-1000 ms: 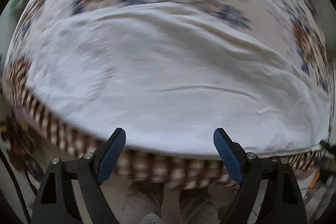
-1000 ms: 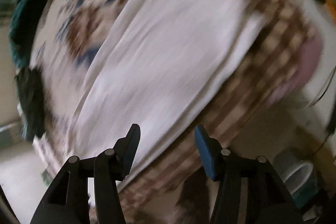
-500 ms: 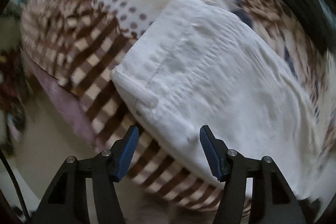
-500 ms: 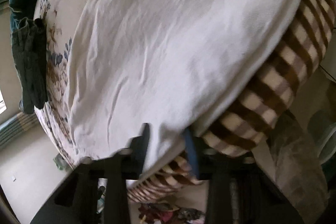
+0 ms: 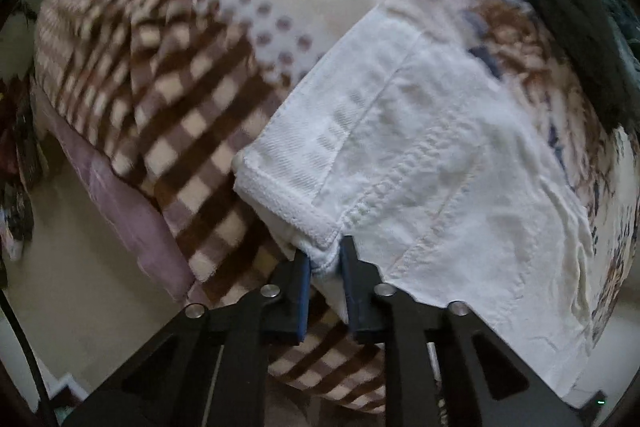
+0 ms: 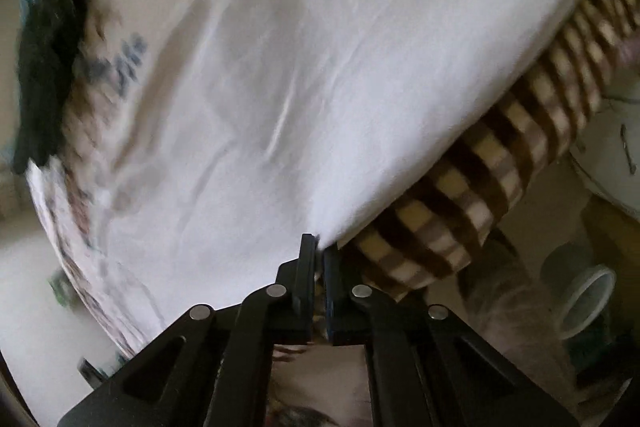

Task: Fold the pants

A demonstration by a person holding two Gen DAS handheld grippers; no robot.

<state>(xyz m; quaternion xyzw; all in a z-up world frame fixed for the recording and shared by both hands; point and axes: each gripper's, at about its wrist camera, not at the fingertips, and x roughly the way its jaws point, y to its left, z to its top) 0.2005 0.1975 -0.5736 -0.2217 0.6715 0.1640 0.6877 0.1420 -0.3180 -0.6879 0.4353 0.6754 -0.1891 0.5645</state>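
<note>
The left gripper (image 5: 325, 259) is seen nearly closed, its blue-padded fingers (image 5: 303, 281) clamped on a white cloth corner, while the right gripper (image 6: 319, 259) is pressed almost shut on what appears, through motion blur, to be a cloth edge.

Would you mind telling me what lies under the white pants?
The white pants lie on a brown checked blanket and a floral bedspread, both showing around their edges. Whatever sits directly beneath the fabric is covered.
</note>
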